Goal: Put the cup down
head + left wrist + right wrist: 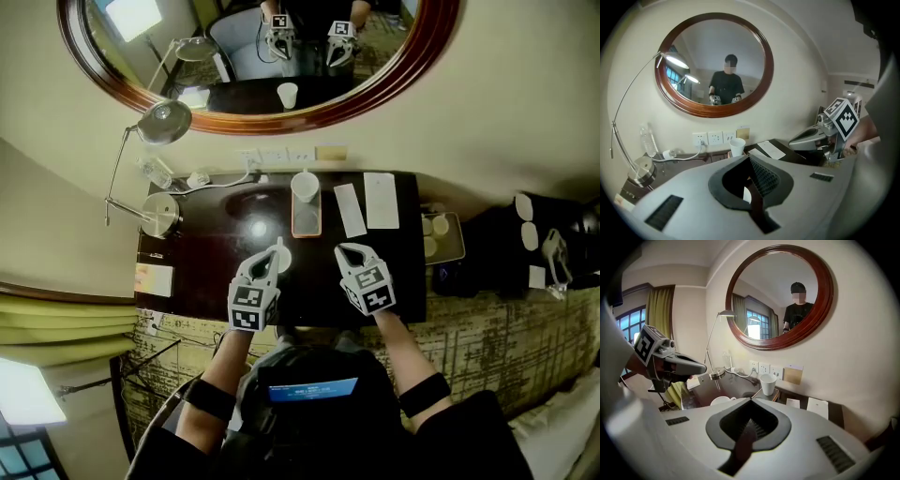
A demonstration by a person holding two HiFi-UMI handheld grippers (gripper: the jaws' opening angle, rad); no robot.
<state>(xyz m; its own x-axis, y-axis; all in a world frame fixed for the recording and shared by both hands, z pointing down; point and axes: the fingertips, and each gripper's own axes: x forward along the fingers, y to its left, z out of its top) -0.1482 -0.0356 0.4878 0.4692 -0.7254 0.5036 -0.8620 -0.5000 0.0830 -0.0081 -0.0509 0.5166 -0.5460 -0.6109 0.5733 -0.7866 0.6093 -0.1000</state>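
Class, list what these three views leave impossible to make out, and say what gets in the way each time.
- White object beside the left tool: head view, mostly covered by that tool; what it is stays unclear.
- Print on the papers: head view, too small.
- Round items on the side tray: head view, small and dim.

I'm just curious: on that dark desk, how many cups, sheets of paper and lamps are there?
Cups: 2, a tall white paper cup and a low white handled cup
Flat white paper sheets: 2
Silver metal desk lamp: 1
Total: 5
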